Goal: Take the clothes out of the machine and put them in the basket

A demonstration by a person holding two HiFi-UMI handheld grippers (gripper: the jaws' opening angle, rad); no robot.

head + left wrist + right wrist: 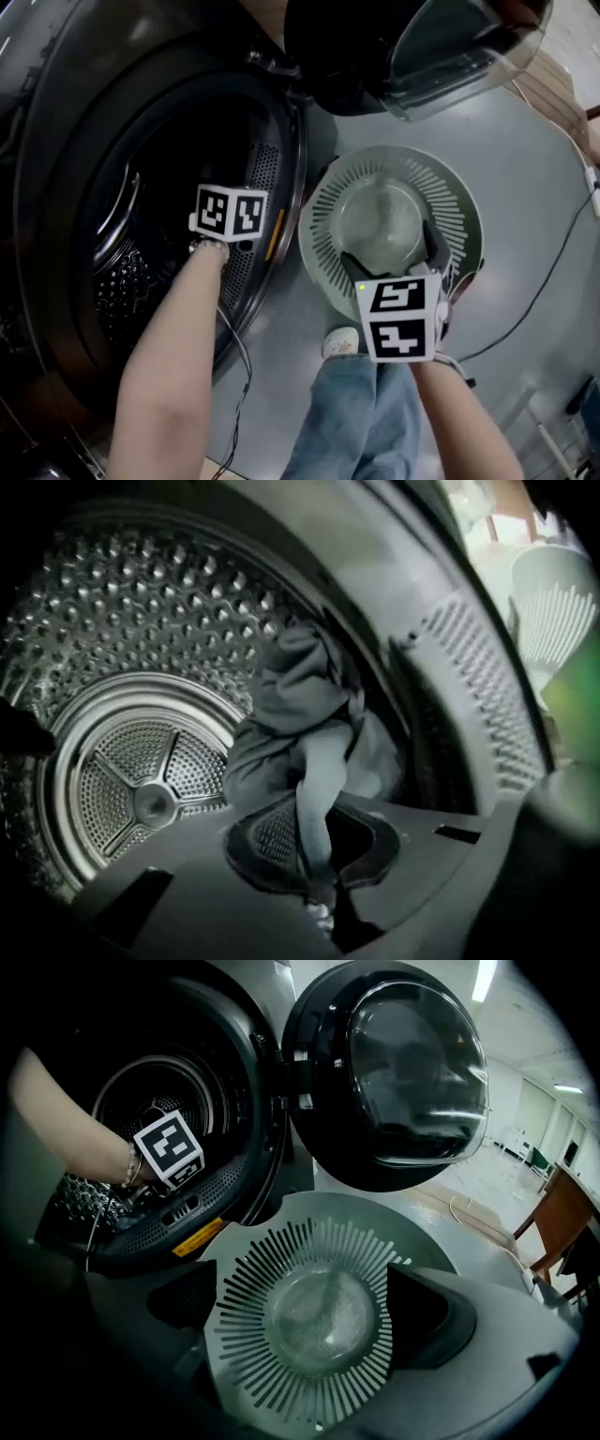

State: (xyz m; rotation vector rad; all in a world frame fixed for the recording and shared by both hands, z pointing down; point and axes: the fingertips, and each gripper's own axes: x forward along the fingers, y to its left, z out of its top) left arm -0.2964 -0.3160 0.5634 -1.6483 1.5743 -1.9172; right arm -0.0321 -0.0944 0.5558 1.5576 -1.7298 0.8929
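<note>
**Step in hand: drawing the garment out of the drum**

1. **Grip state.** The left gripper (323,892) is closed on a narrow fold of the grey garment (298,700). The cloth runs up from between the pads at lower centre of the left gripper view and bunches against the right side of the drum (141,602). The right gripper (302,1309) stands open and empty, with its jaws spread above the basket (281,1241) and touching nothing.

2. **Location.** The garment lies wholly inside the machine, close to the door opening (281,202). The basket sits on the floor (544,187) just beside that opening, at centre right of the head view, below the open door (412,47). The basket appears empty. No other clothes show in the drum.

3. **Procedure.**
   - Only a fold is pinched, so most of the cloth hangs free.
   - Draw the left gripper back along its own line, slowly, so that the bulk follows without slipping from the pads.
   - Raise the cloth over the lower rim of the opening. The perforated lip there is likely to drag on a trailing end.
   - Keep the hold closed until the garment hangs over the basket centre.

4. **Caution.** Hold the right gripper clear of the basket mouth. Use it only to gather an end that catches.
</note>
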